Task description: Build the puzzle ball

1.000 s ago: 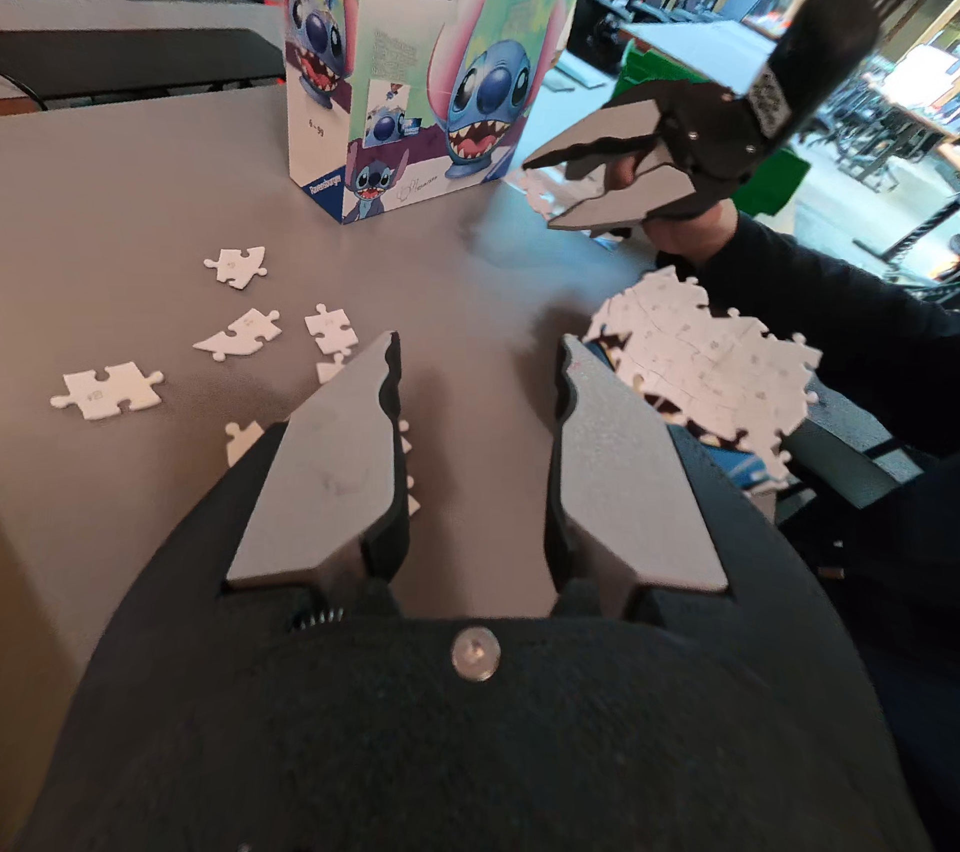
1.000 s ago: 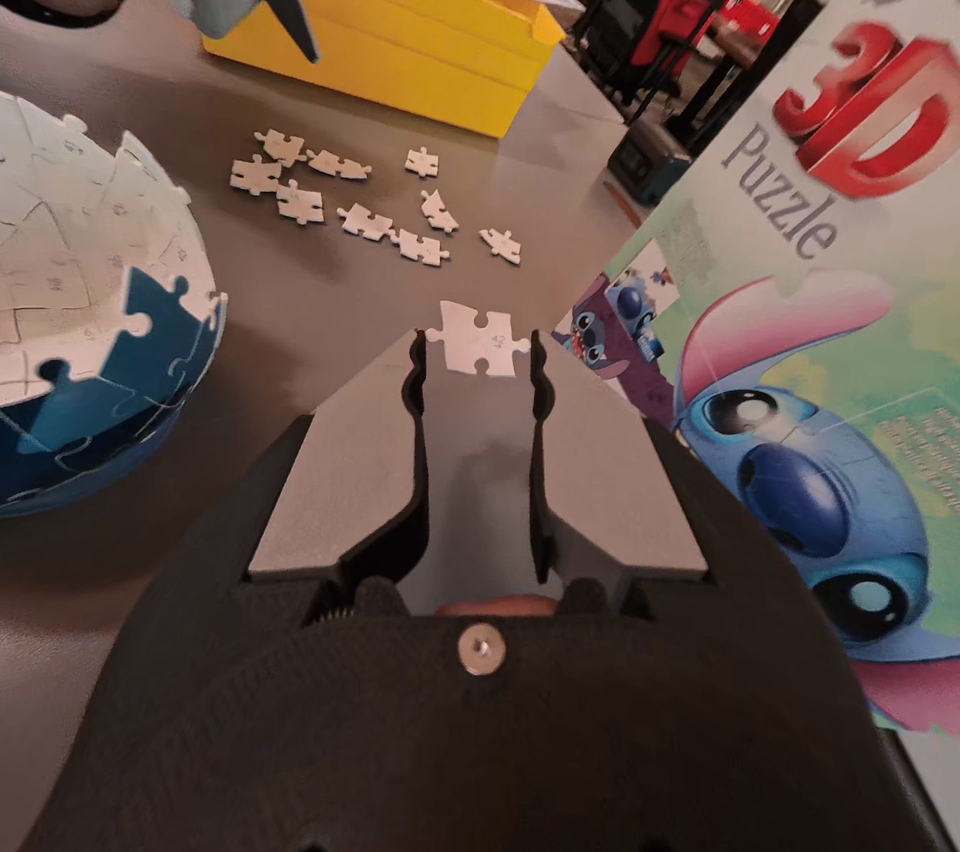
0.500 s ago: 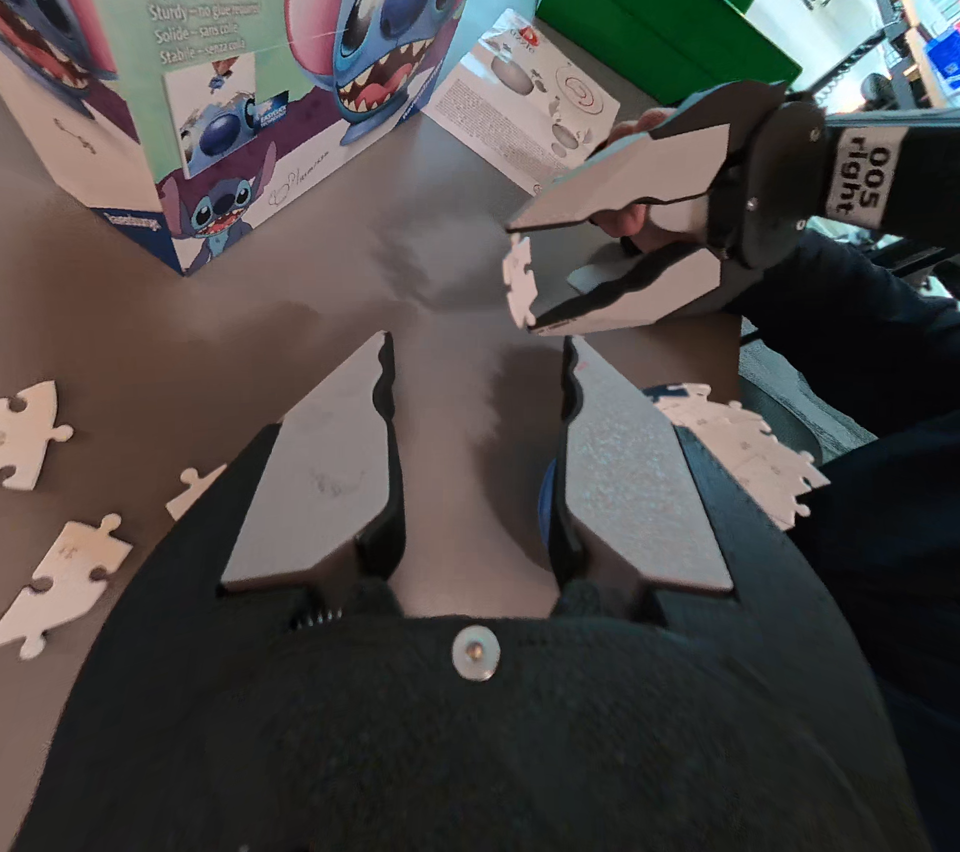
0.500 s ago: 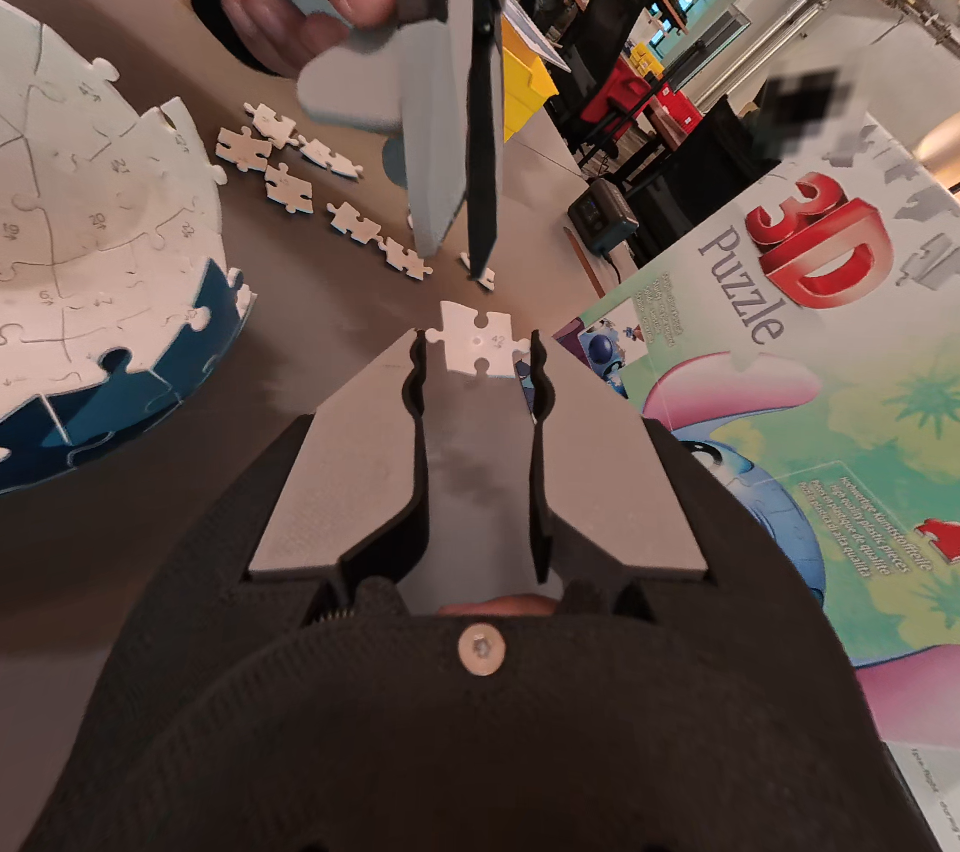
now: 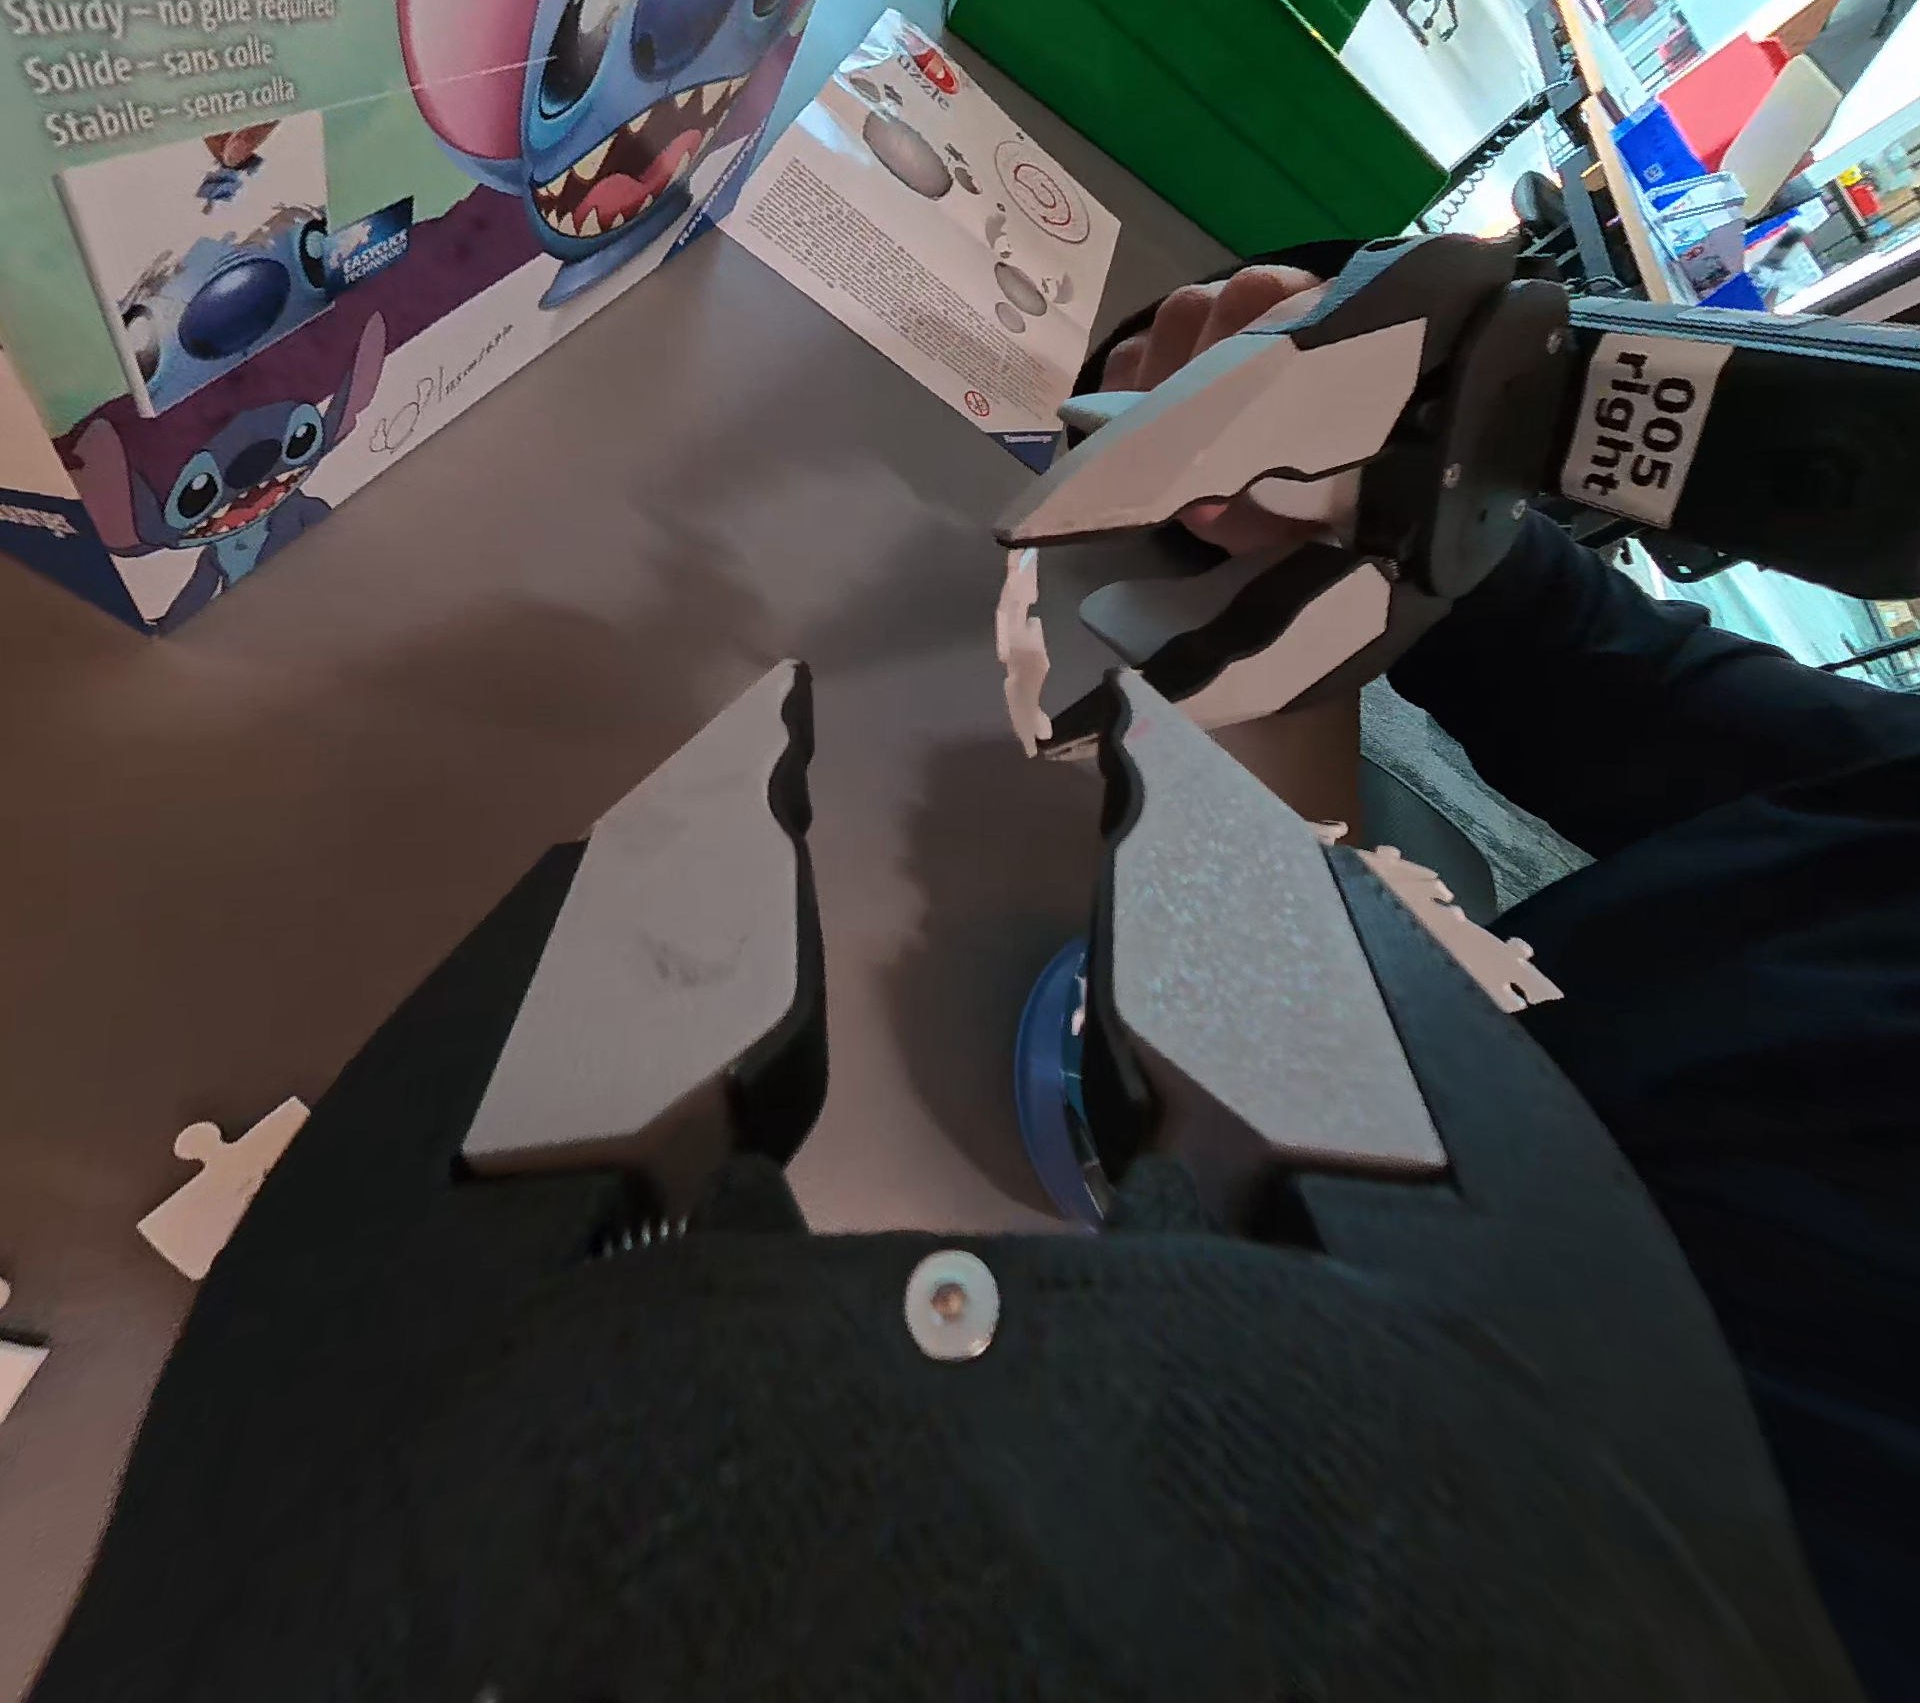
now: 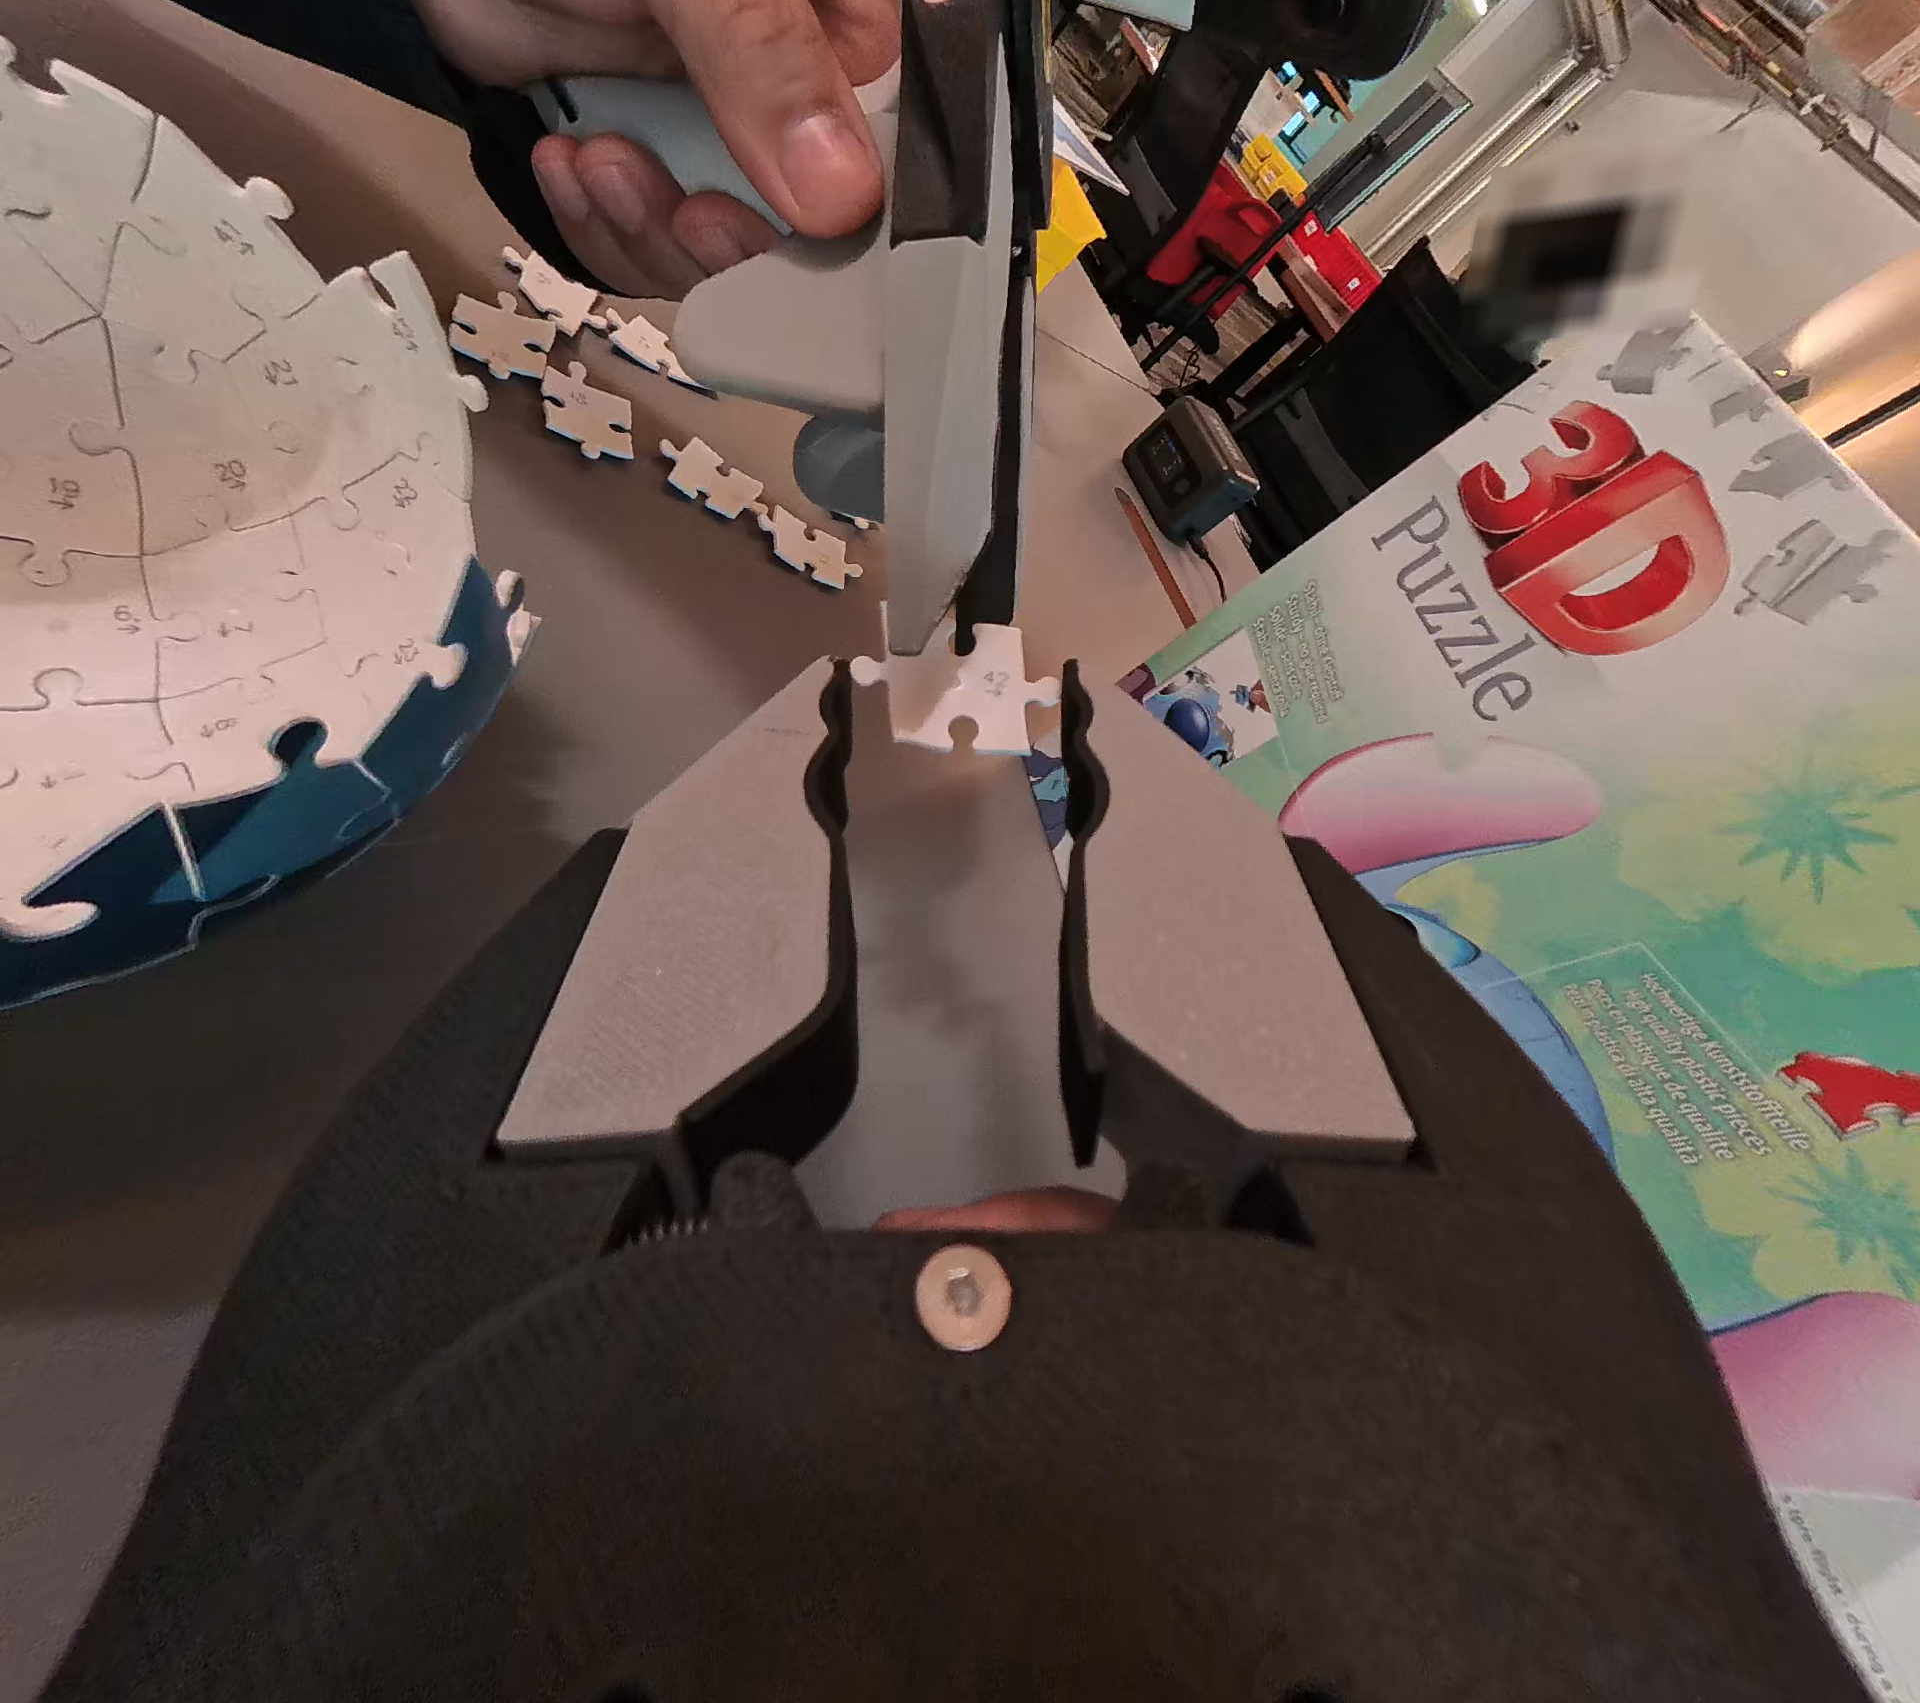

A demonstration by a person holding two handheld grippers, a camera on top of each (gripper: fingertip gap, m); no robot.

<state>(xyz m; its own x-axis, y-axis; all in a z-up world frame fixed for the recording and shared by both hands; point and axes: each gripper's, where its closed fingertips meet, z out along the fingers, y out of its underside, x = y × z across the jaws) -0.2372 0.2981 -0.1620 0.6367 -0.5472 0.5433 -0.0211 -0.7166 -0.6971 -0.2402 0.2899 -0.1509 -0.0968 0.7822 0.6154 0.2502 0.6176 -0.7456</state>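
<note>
My right gripper (image 6: 956, 697) is shut on a white puzzle piece (image 6: 971, 703), held flat between its fingertips above the grey table. In the left wrist view the same piece (image 5: 1023, 656) shows edge-on in that gripper (image 5: 1029, 645). My left gripper (image 5: 956, 697) is open, and the piece sits just ahead of its right fingertip. In the right wrist view the left gripper (image 6: 940, 630) comes down edge-on with its tips at the piece's far edge. The half-built puzzle ball (image 6: 208, 458), white inside and blue outside, rests on the table to the left and shows partly under the left gripper (image 5: 1049, 1082).
The tall puzzle box (image 6: 1558, 718) (image 5: 312, 95) stands on the table beside the grippers. Several loose white pieces (image 6: 587, 412) lie beyond the ball, and one by the left gripper (image 5: 223, 1175). A leaflet (image 5: 935, 219) and a green crate (image 5: 1174, 22) lie behind. The tips of both grippers are at nearly the same place.
The left gripper has swung right from the loose pieces toward the right gripper. The two have closed in until the left tips reach the held piece. The right gripper stays shut on it.
</note>
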